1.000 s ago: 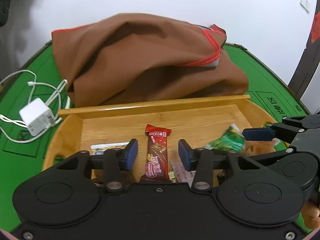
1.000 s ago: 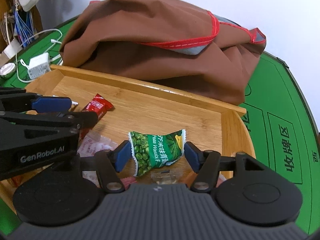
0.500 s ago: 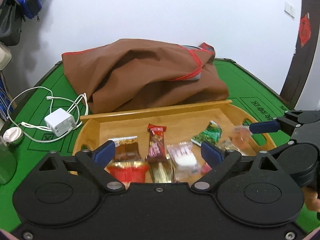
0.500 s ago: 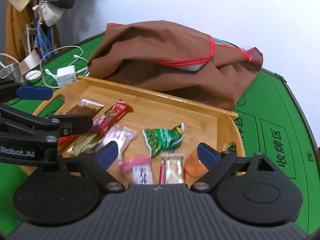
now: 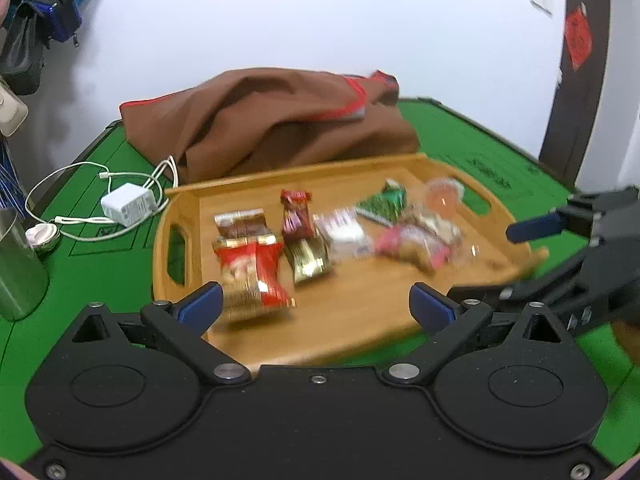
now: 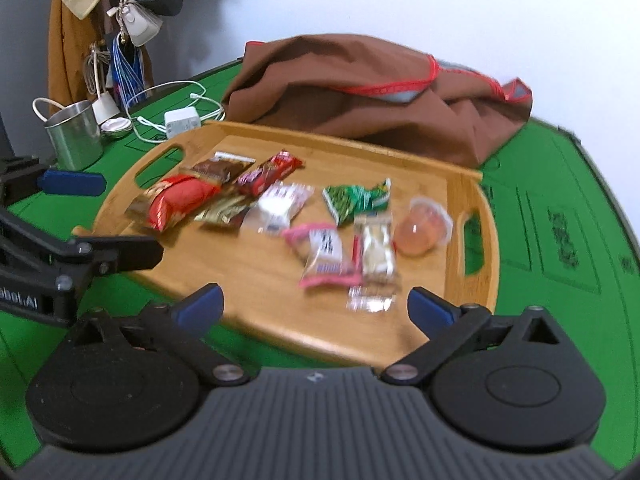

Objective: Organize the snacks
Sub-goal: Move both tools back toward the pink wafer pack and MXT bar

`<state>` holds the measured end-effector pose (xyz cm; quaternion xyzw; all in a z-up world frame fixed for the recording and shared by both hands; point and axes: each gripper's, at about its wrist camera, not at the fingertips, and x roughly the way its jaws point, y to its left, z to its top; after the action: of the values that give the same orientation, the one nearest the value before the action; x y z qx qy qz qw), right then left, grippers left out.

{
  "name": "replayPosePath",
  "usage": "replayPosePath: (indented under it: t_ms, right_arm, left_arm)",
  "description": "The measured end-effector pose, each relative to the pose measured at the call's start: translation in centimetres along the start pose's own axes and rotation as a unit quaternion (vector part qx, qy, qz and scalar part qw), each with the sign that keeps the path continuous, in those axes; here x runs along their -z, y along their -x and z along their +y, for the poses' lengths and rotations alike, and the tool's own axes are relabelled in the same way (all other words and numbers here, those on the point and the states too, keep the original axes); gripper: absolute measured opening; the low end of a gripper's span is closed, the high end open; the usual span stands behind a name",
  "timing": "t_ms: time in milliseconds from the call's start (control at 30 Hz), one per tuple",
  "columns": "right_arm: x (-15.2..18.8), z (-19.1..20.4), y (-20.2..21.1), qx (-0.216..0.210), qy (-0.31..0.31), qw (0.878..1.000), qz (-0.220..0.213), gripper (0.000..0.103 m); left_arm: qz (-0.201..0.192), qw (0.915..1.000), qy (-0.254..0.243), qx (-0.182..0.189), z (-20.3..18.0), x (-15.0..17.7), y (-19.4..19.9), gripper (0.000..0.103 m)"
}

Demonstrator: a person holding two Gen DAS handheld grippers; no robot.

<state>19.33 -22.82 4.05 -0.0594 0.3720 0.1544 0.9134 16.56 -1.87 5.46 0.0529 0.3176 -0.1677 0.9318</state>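
I have both grippers over the near edge of the oval bamboo tray [image 6: 256,280] that sits on the green felt table [image 6: 560,300]. My left gripper [image 5: 316,306] has its blue-padded jaws spreading wide, still opening, with nothing gripped; only the blurred corner of the red foil snack packet [image 5: 256,276] shows just past its left pad. My right gripper [image 6: 316,304] is likewise opening to its widest and holds nothing; a small clear wrapper [image 6: 370,300] lies on the tray in the gap ahead of it, untouched. The snacks are spread in a loose row across the tray: the red packet at the left end, a brown chocolate packet [image 6: 222,168] and a dark red bar [image 6: 268,174] behind it, a gold-wrapped piece [image 6: 224,210], a clear packet with white contents [image 6: 280,206], a green pea packet [image 6: 358,200], a pink-edged packet [image 6: 324,256], a pale biscuit packet [image 6: 376,248] and an orange jelly cup [image 6: 422,226] near the right handle slot. Behind the tray lies a crumpled brown cloth bag with red trim [image 6: 360,92]. To the left on the felt I see a white charger with its cable [image 6: 182,120] and a steel mug [image 6: 76,136].
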Motion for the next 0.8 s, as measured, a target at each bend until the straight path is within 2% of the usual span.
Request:
replayPosePath:
  t_ms: [300,500,800]
  right_arm:
    - [3.1,-0.8,1.3,-0.016,-0.034,0.999,0.006,0.103]
    - [4.3,-0.9,2.0,-0.014,-0.05,0.999,0.001,0.102]
    - [5.2,-0.9,1.4,0.002,-0.078,0.997,0.017,0.088]
  left_arm:
    - [0.032,0.9986,-0.033,0.025,-1.3,3.5,0.8,0.099]
    - [0.044,0.9976,-0.045,0.027,-1.8,5.0,0.7,0.099]
    - [0.042,0.9955,-0.078,0.031,-3.2,5.9,0.3,0.098]
